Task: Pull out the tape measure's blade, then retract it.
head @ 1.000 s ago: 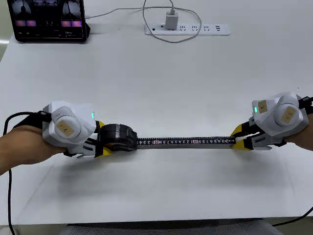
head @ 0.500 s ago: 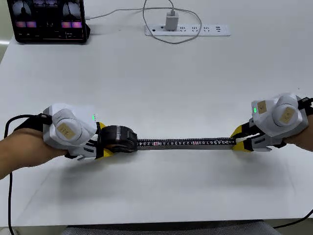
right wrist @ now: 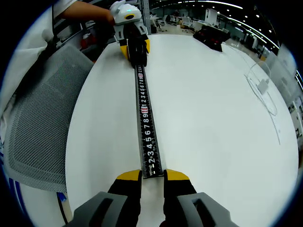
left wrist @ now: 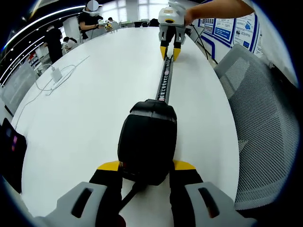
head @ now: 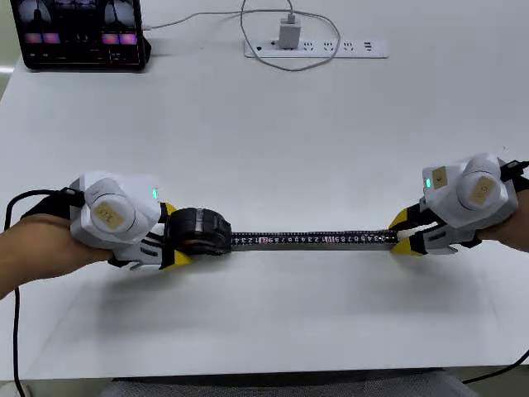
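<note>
The person is wearing a white short sleeve. The left gripper and the right gripper are each showing a rounded white housing with a round tan sticker on it. A small green light is glowing on each, and their black jaws are ending in yellow tips above grey bases. A black cable is trailing from the left one.

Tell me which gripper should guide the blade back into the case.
Right. The right gripper pinches the end of the blade, so moving toward the case would likely let it retract. The left gripper clamps the case and can hold steady.
</note>
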`<state>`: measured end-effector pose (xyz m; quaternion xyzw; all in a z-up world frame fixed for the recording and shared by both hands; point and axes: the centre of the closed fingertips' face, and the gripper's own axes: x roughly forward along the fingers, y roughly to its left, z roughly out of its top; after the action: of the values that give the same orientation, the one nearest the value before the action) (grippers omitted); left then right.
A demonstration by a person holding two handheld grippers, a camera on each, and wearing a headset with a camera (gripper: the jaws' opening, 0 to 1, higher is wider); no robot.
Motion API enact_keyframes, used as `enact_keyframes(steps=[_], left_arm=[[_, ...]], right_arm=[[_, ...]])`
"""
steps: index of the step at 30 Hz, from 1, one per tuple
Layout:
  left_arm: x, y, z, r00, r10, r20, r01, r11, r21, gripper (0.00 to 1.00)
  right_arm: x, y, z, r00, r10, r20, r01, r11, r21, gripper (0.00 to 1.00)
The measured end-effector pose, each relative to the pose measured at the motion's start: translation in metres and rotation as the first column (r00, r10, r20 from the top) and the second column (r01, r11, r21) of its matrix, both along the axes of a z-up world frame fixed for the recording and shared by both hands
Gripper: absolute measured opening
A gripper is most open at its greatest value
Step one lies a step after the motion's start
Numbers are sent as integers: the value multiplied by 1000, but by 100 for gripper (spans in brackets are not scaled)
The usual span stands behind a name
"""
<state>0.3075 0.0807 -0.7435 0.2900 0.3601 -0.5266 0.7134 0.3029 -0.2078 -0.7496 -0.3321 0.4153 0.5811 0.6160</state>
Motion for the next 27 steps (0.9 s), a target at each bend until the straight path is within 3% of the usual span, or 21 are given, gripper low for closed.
enact_keyframes(steps=[5,8,18,23,27], left_arm=[[1,-1,1,1000,6,3,-6,1000,-6,36],[1,-2,2,1000,13,-5,-13,1000,-16,39],[0,-1,8,999,37,-1,-37,999,-32,43],[-1,4,13,995,99,-18,-100,993,-64,46],[0,7,20,991,136,-12,-137,986,-95,52]], right_arm=[[1,-1,1,1000,-14,1,14,1000,2,17],[0,2,5,998,-51,-29,52,998,31,18],[-1,5,9,998,-66,-17,66,997,48,22],[-3,4,11,993,-120,-23,121,991,57,33],[-5,4,13,988,-152,-26,154,986,70,41]])
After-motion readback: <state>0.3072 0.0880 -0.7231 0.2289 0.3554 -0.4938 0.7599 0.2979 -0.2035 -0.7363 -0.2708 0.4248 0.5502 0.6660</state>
